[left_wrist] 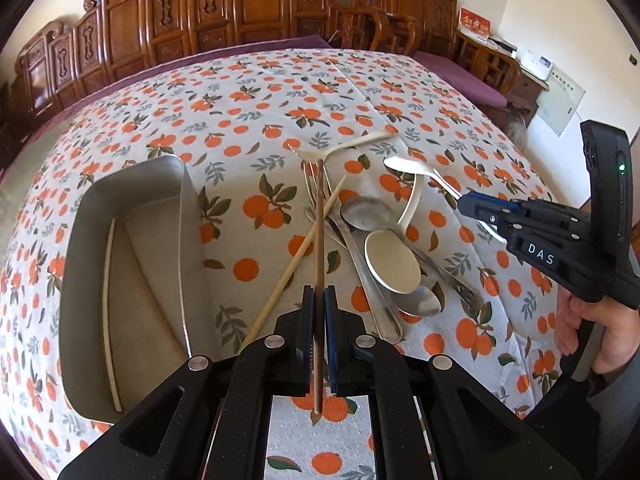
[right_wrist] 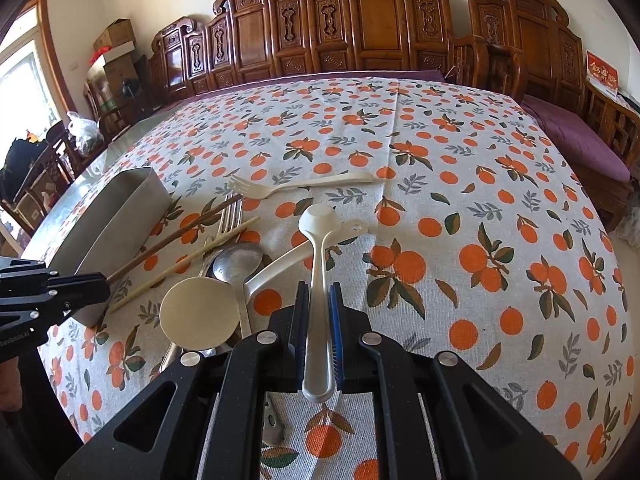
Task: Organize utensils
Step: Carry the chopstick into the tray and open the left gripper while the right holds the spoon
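Fingers (left_wrist: pixel 308 320) of the left gripper (left_wrist: pixel 319 308) are pinched on a dark brown chopstick (left_wrist: pixel 319 220), which runs straight out between them over the utensil pile (left_wrist: pixel 360 224); those of the right gripper (right_wrist: pixel 319 308) are clamped on a white plastic spoon (right_wrist: pixel 318 248) by its handle, bowl forward. A slip or swivel of the thin chopstick is judged likely, since only 1 narrow band of it is gripped. Its far tip could snag the white fork (left_wrist: pixel 344 146) or pale chopstick (left_wrist: pixel 296 264). The metal tray (left_wrist: pixel 132 280), holding 1 pale stick, lies beside the pile on the tabletop (left_wrist: pixel 248 120).
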{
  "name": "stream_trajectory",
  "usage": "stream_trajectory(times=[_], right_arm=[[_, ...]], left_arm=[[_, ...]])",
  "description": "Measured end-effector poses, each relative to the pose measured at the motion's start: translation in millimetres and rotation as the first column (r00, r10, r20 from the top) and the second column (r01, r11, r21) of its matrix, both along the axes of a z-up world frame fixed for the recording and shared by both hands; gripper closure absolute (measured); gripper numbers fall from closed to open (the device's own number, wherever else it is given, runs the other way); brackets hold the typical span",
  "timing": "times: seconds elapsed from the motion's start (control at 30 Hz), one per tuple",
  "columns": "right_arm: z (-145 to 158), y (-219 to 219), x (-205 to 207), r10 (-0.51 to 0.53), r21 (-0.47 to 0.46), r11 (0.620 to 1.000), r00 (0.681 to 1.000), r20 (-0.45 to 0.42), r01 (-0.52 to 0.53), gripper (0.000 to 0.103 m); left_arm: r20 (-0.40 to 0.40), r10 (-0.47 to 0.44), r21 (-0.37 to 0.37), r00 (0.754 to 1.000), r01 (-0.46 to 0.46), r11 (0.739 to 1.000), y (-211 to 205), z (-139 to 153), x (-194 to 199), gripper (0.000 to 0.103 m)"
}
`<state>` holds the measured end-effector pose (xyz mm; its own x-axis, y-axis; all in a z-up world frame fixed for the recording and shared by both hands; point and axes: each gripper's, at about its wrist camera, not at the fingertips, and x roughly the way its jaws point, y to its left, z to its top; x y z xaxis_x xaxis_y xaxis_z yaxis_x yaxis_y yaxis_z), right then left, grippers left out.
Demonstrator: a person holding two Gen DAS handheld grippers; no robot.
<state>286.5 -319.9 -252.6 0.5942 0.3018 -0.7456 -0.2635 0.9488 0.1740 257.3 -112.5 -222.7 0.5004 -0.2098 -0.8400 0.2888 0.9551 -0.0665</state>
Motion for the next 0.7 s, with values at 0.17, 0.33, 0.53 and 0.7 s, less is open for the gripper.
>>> stream_trajectory(times=[0.17, 0.33, 0.53, 0.7], right_arm=[[5.2, 1.4, -2.6, 0.003, 0.015, 1.000, 1.000, 0.013, -0.003, 0.091], [12.3, 7.6, -7.3, 0.014, 0.029, 0.999, 0.999, 0.032, -0.014, 0.091], [21.0, 21.3, -14.3, 0.032, 0.029, 0.999, 0.998, 0.055, -0.034, 0.091], [31.3, 33.3, -22.1, 0.050, 0.036, 0.998, 0.996, 0.078, -0.053, 0.091]], left_arm=[[0.030, 0.009, -0.004, 1.000, -0.008, 1.000, 9.4, 12.9, -4.9, 0.099], [0.059, 0.023, -0.017, 0.998, -0.022, 1.000, 23.8, 26.0, -13.6, 0.099], [0.109, 0.039, -0.037, 0.993, -0.035, 0.999, 41.5, 47.6, -24.4, 0.099], [0.157, 0.063, -0.048, 0.986, -0.056, 0.997, 58.5, 65.5, -30.4, 0.099]])
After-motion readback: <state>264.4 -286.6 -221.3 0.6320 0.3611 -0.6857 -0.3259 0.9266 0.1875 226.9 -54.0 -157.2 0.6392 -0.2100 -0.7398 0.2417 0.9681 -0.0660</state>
